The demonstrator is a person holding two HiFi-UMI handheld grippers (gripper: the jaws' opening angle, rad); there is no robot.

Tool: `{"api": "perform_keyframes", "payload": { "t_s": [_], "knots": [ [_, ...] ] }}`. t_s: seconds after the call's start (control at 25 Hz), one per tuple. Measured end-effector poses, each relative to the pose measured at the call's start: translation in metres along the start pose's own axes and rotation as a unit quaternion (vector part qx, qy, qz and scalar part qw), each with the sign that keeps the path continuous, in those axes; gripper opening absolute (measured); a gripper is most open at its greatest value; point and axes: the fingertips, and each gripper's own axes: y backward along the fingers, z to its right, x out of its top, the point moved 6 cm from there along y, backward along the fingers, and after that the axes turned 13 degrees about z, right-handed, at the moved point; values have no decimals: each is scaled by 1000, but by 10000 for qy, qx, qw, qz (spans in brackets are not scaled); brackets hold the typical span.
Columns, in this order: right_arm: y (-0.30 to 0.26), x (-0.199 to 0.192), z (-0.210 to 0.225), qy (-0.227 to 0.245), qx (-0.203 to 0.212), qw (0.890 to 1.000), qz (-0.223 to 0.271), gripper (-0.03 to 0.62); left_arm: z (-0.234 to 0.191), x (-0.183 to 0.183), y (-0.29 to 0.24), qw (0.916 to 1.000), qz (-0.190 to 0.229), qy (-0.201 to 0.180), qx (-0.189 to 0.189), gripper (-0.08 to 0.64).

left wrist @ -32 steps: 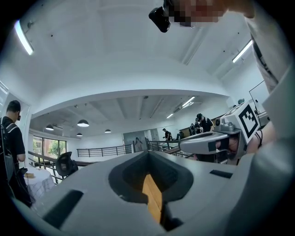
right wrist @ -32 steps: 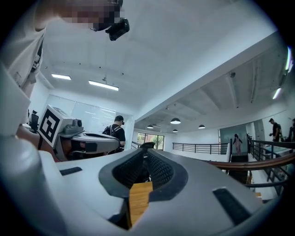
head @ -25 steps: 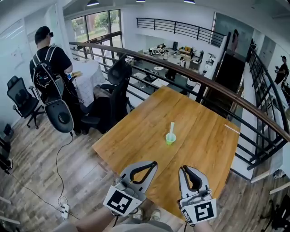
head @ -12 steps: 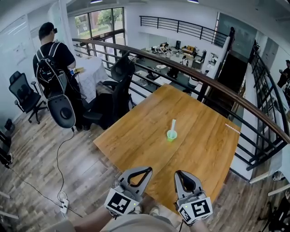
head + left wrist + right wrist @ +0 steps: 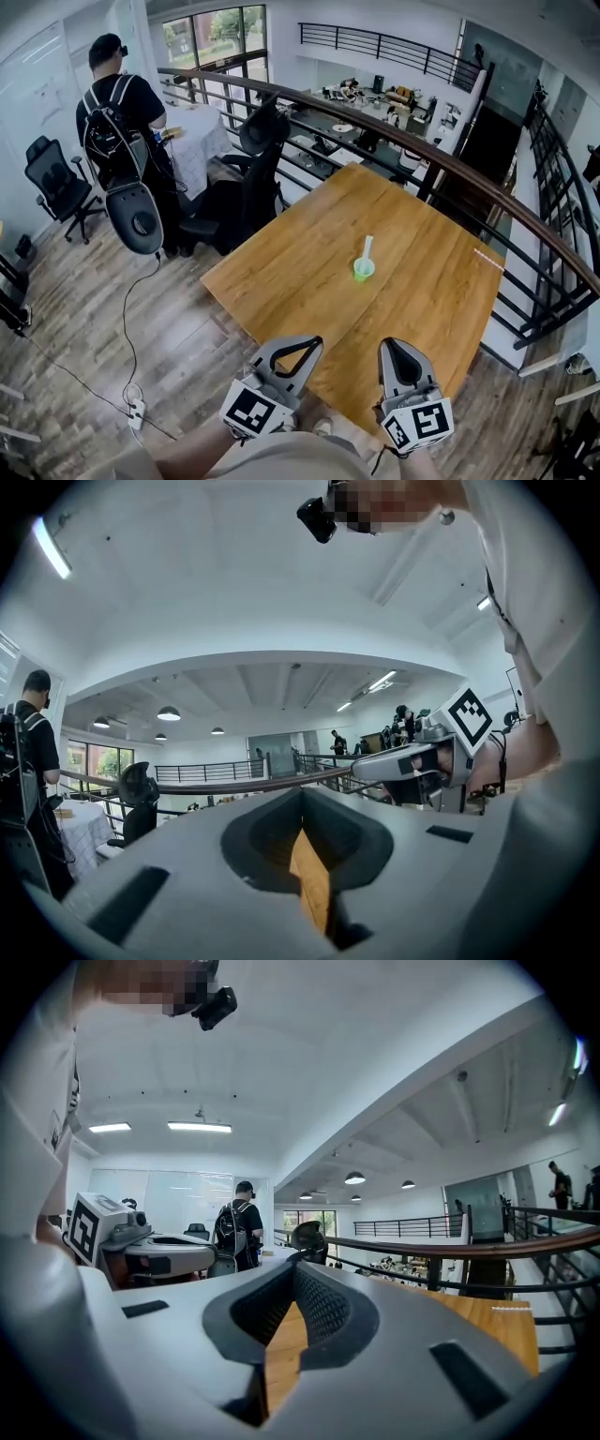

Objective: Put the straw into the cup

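A small green cup (image 5: 364,271) stands near the middle of the wooden table (image 5: 441,291), and a white straw (image 5: 367,247) sticks up out of it, leaning away from me. Both grippers hover over the table's near corner, well short of the cup. My left gripper (image 5: 316,342) is shut with nothing in it; its tips meet in the left gripper view (image 5: 302,795). My right gripper (image 5: 391,344) has its jaws closed together and also holds nothing (image 5: 295,1266). Both point level across the table.
A dark railing (image 5: 441,169) with a wooden top rail runs along the table's far side. At the left stand a person with a backpack (image 5: 117,103), black office chairs (image 5: 246,178) and a hanging black seat shell (image 5: 141,220). A cable and power strip (image 5: 134,410) lie on the floor.
Both grippers have sunk a little and drawn closer to my body. The right gripper's loop looks narrower. The cup and straw stand as before.
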Motion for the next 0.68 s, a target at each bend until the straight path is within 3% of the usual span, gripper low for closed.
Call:
{"api": "perform_keyframes", "payload": {
  "t_s": [0.68],
  "knots": [
    [4,-1,-12,-54,-86,9999,-50,28,1,8,12,9999,58,107,15,14]
  ]
}}
